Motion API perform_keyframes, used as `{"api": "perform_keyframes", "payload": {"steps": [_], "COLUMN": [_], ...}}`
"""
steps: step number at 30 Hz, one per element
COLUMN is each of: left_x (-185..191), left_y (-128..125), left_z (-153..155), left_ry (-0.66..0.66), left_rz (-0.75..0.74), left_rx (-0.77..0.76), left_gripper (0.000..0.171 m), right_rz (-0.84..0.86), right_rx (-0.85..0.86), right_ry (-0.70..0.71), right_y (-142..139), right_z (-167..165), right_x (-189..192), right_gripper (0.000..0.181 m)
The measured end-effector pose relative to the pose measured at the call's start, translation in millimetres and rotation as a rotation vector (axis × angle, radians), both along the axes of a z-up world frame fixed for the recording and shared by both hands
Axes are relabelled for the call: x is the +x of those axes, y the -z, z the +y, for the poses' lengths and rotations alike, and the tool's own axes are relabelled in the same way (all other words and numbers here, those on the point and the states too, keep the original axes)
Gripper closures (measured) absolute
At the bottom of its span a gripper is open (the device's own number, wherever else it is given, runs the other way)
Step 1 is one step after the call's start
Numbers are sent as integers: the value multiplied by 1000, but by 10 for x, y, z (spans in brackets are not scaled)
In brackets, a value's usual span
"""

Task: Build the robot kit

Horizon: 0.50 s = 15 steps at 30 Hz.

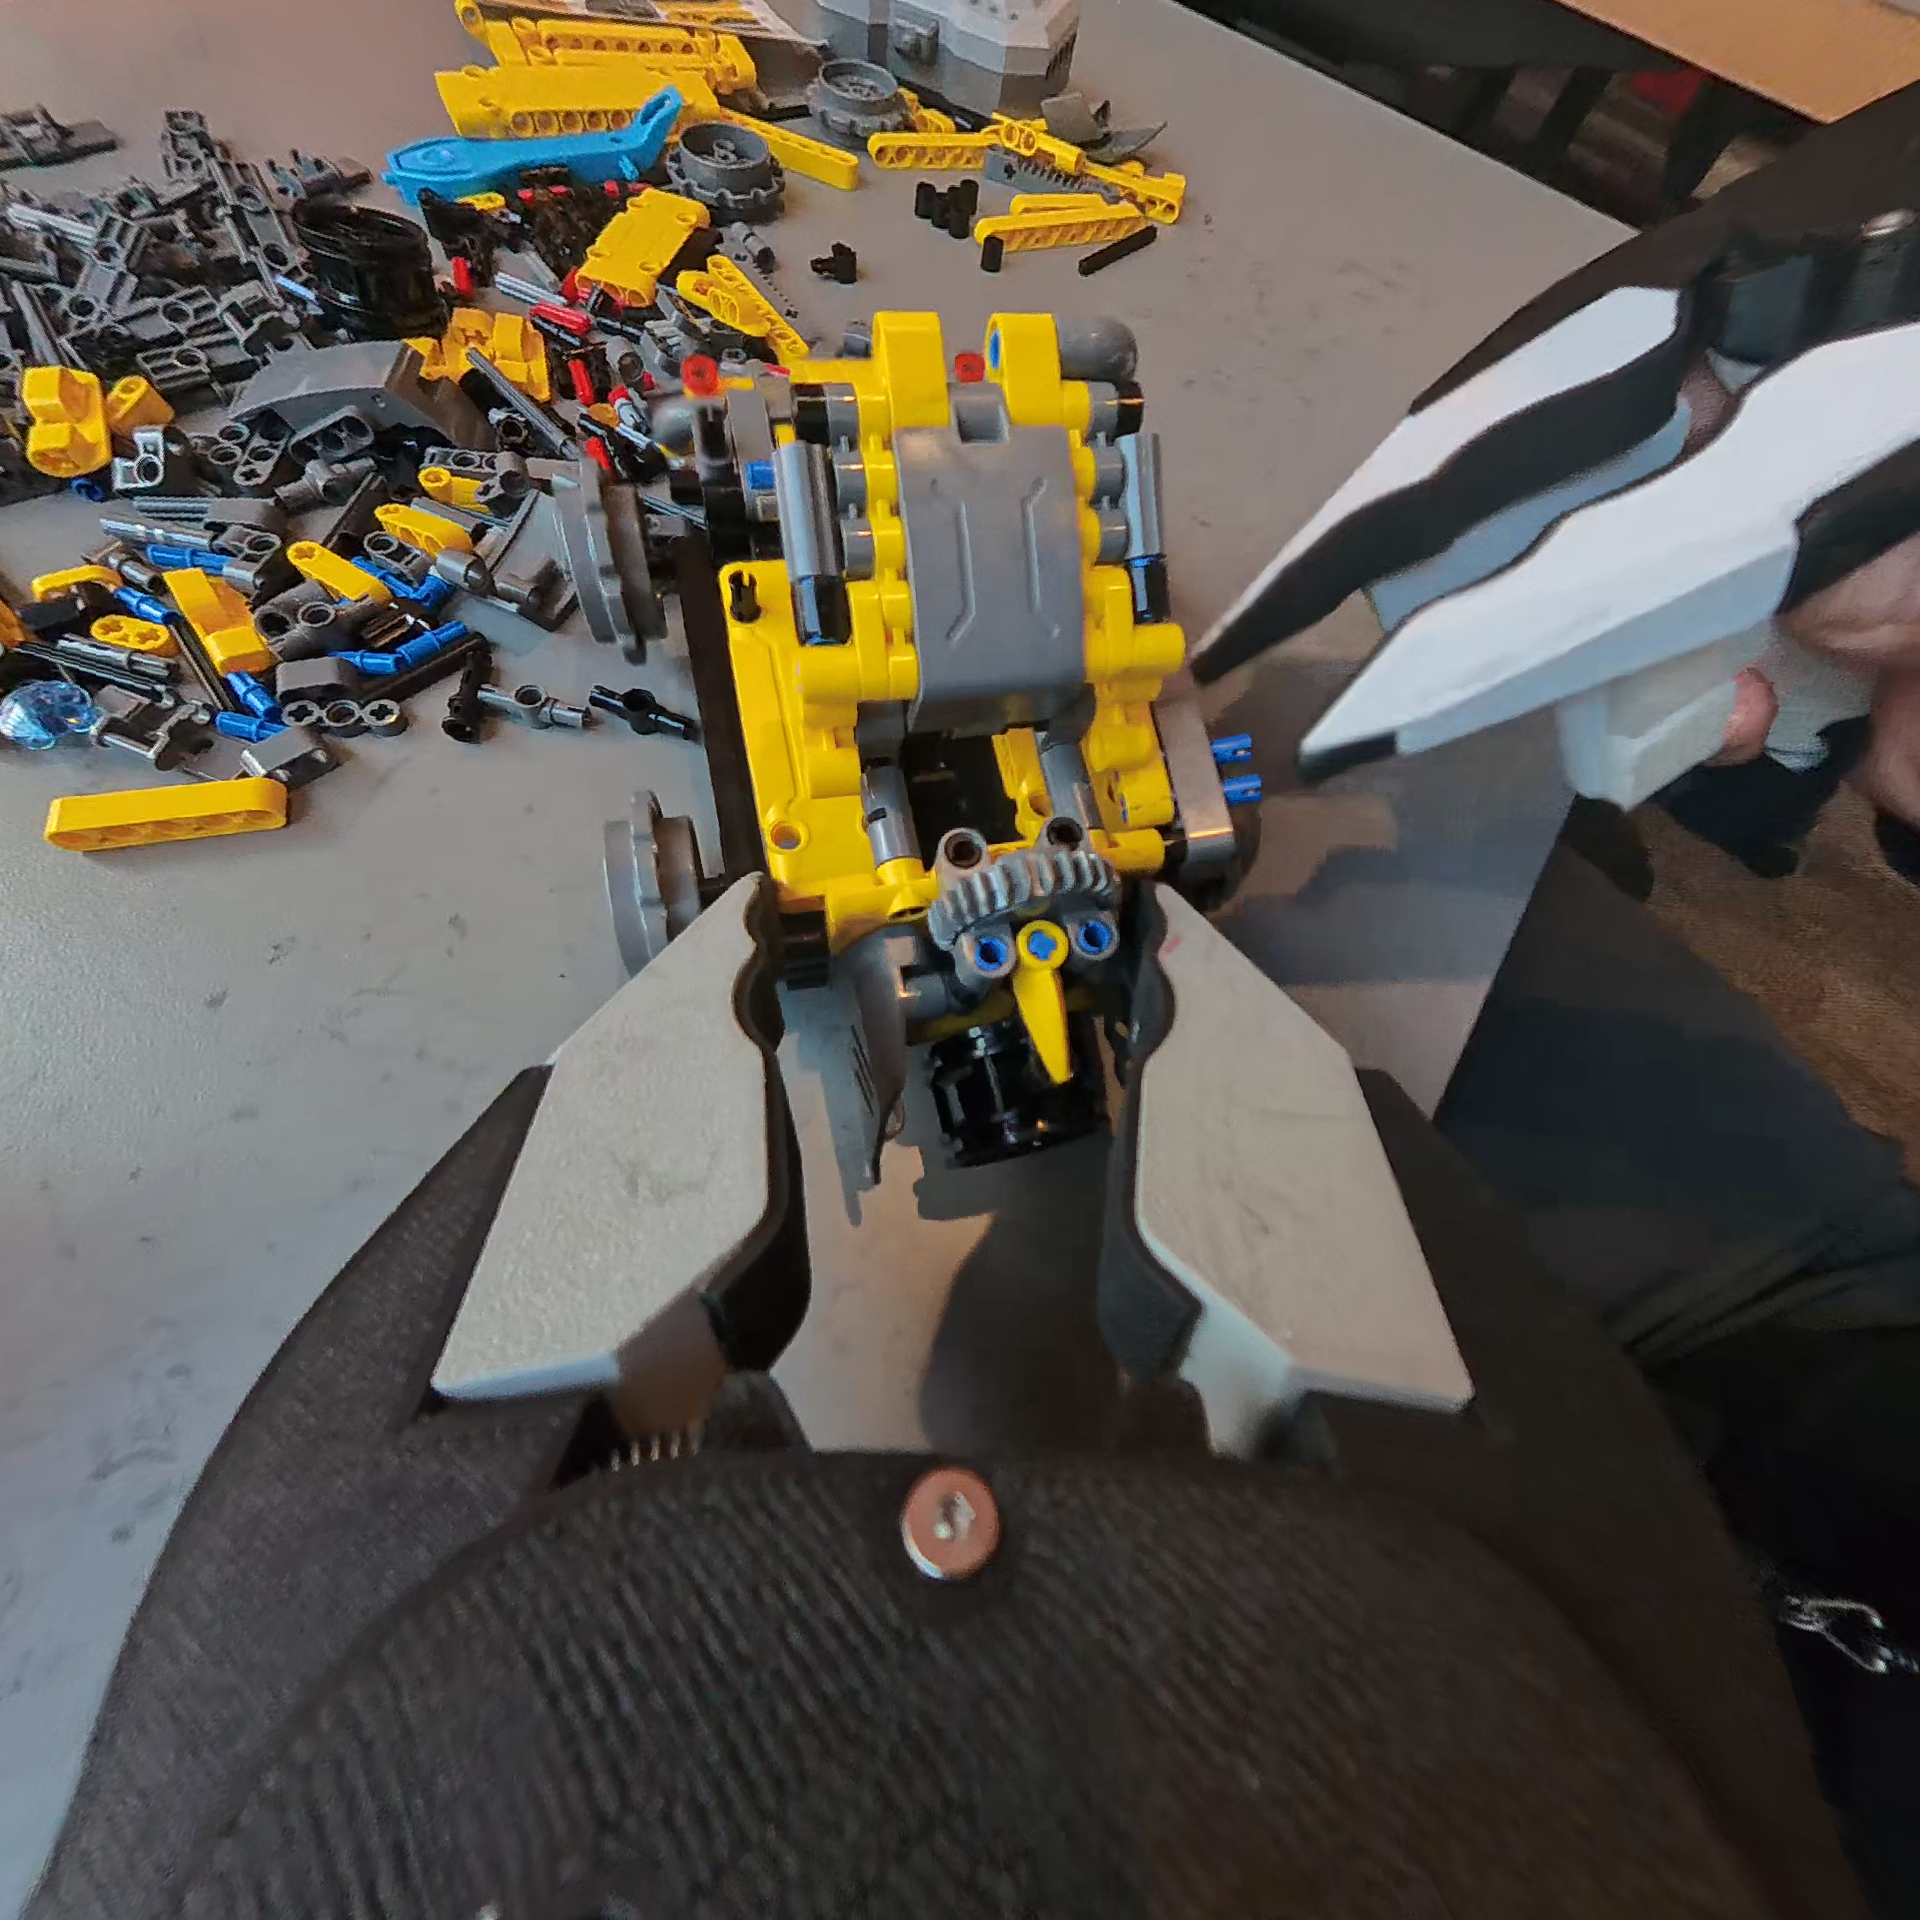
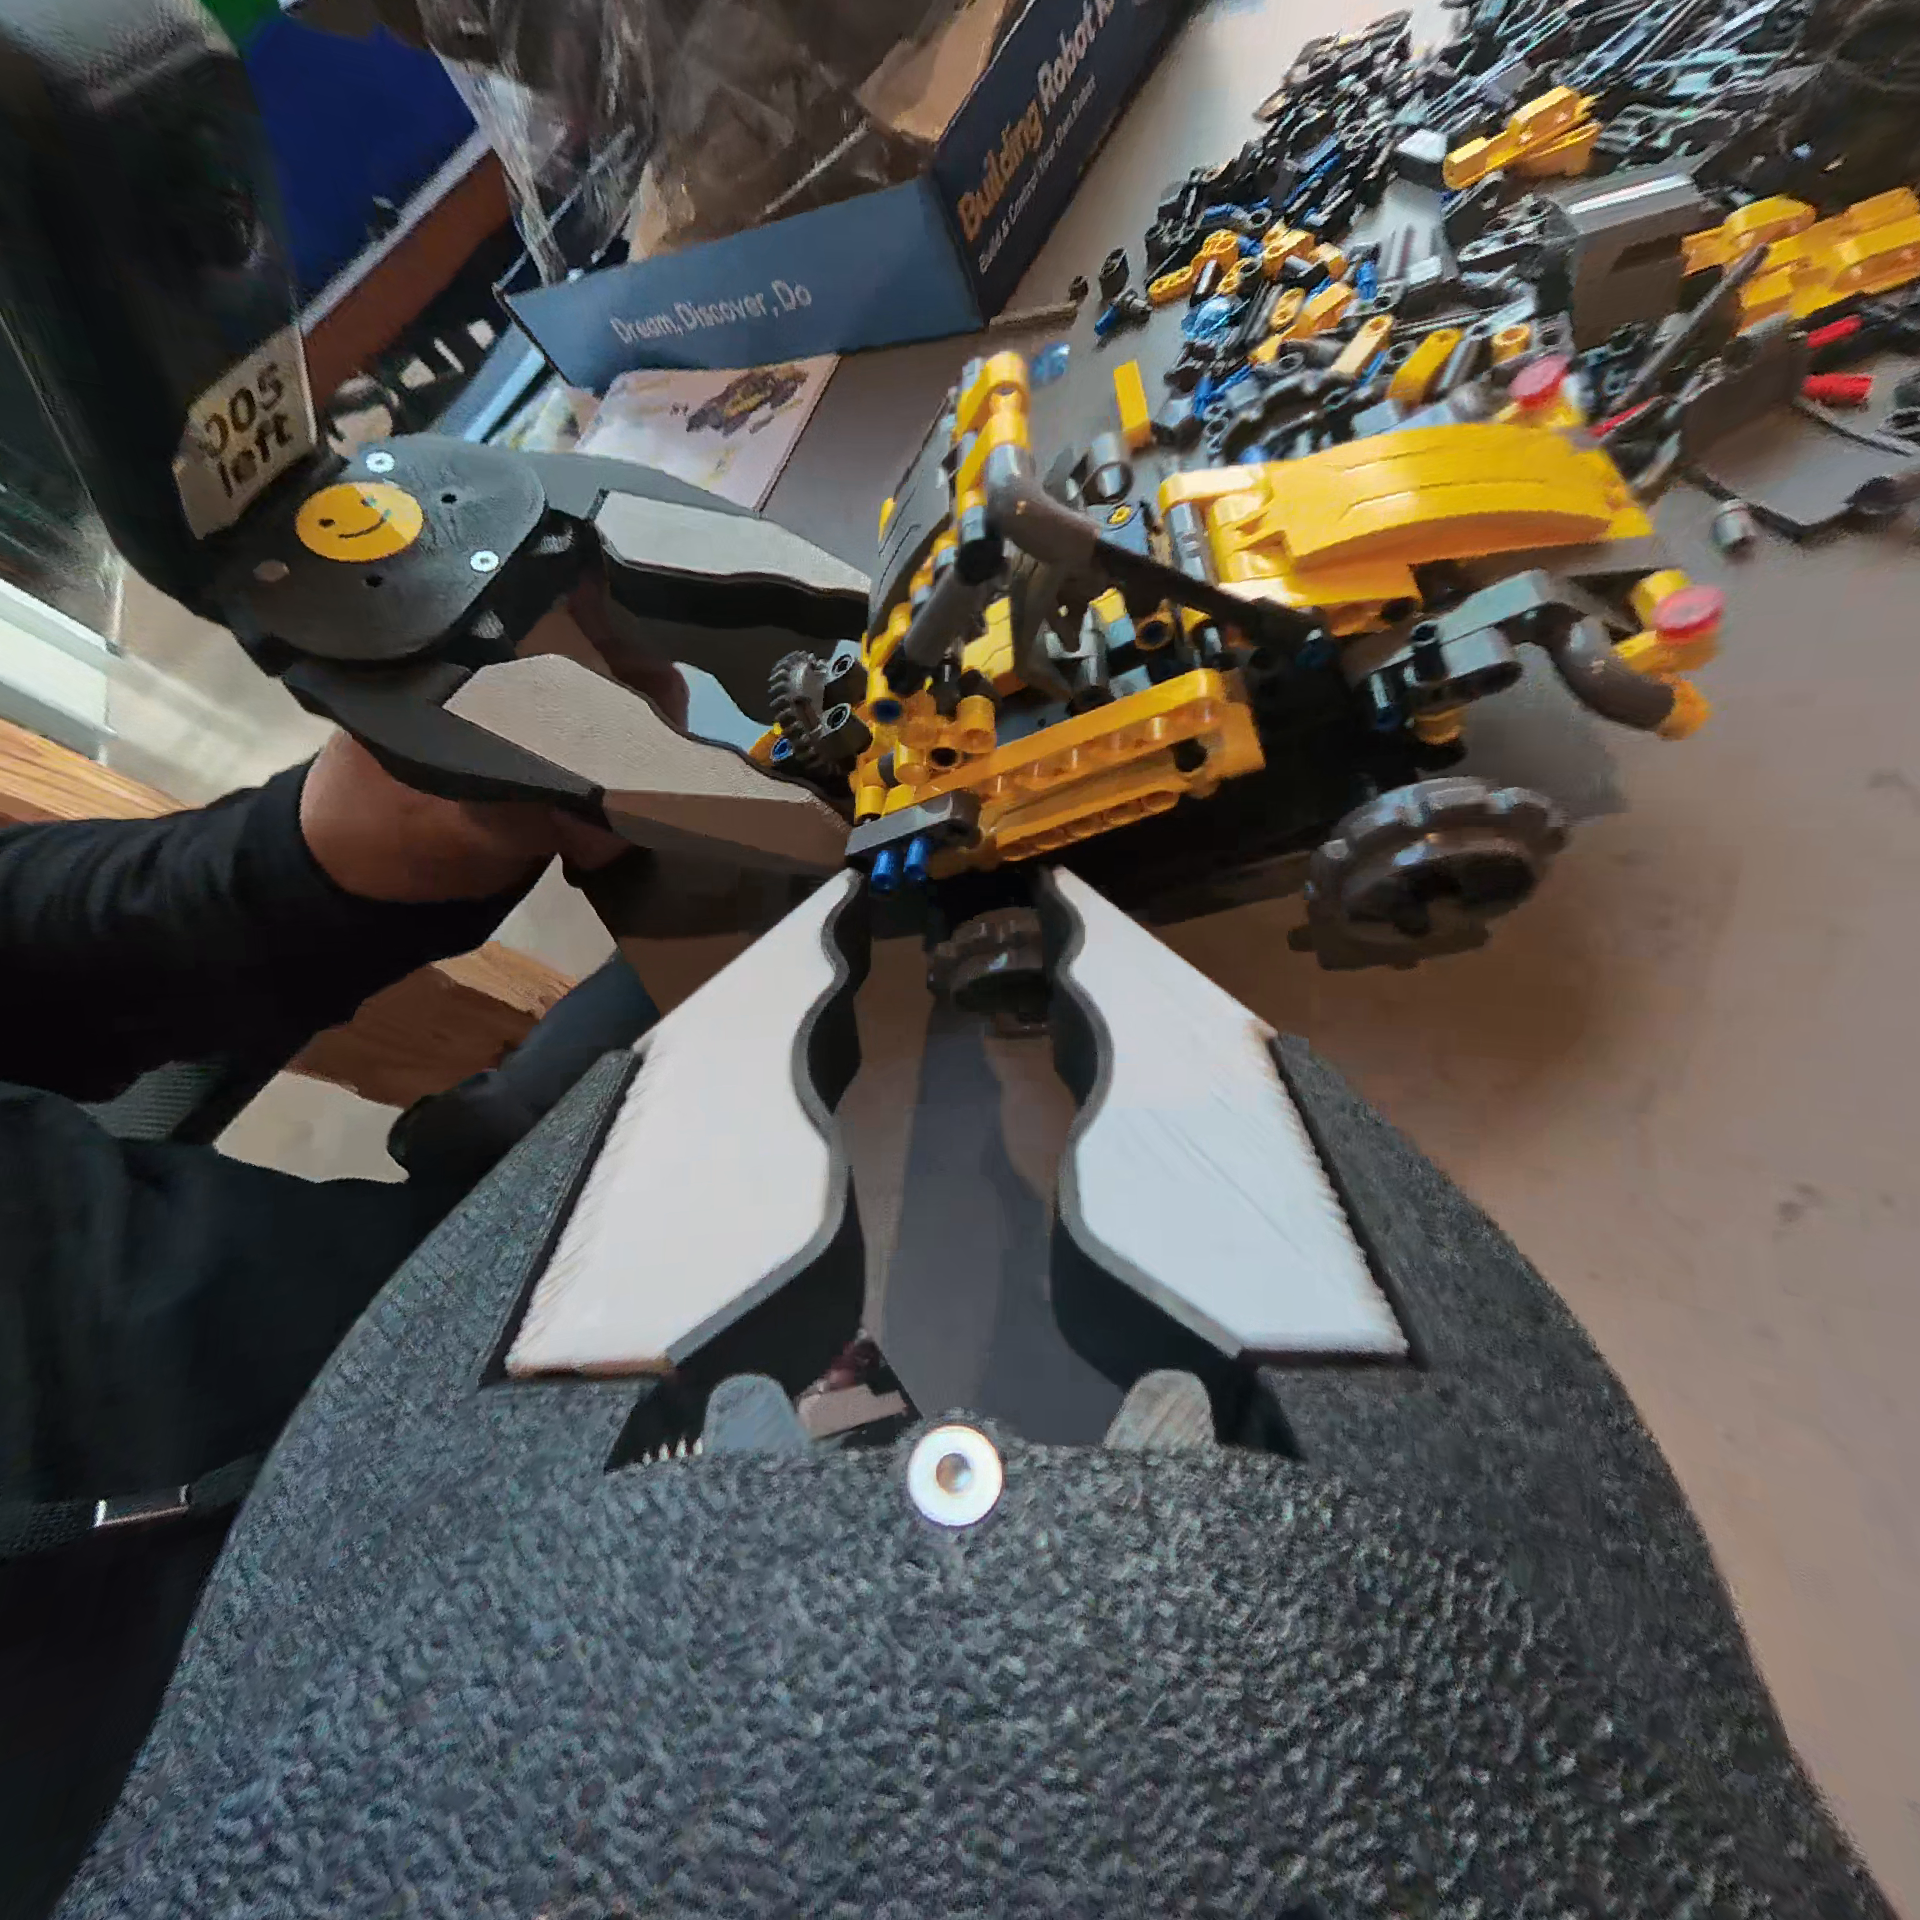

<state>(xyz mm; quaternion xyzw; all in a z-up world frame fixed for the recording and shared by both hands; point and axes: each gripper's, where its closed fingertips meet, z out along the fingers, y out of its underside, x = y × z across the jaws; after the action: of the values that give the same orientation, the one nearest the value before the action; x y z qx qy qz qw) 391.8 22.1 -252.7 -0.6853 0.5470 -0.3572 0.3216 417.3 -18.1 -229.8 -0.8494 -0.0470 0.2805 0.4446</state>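
The left gripper (image 1: 951, 914) clamps the yellow brick vehicle's (image 1: 935, 644) rear end, hiding its underside. The right gripper (image 2: 951, 883) stands partly open at the side; contact with the small grey wheel (image 2: 987, 961) is unclear.

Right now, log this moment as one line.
left gripper: shut on yellow brick vehicle model, gear end | right gripper: open, tips at model's side, near grey wheel | loose bricks on grey table
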Motion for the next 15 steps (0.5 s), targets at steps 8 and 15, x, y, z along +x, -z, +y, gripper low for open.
{"api": "perform_keyframes", "payload": {"steps": [8, 15], "left_x": [-125, -297], "left_y": [-134, -294], "left_z": [-25, 86], "left_ry": [69, 101], "left_rz": [-22, 8], "left_rx": [-60, -6], "left_gripper": [111, 111], "right_rz": [4, -57], "right_rx": [38, 30], "right_ry": [2, -36], "right_y": [0, 149], "right_z": [-70, -182], "right_x": [215, 50], "right_gripper": [150, 148]}}
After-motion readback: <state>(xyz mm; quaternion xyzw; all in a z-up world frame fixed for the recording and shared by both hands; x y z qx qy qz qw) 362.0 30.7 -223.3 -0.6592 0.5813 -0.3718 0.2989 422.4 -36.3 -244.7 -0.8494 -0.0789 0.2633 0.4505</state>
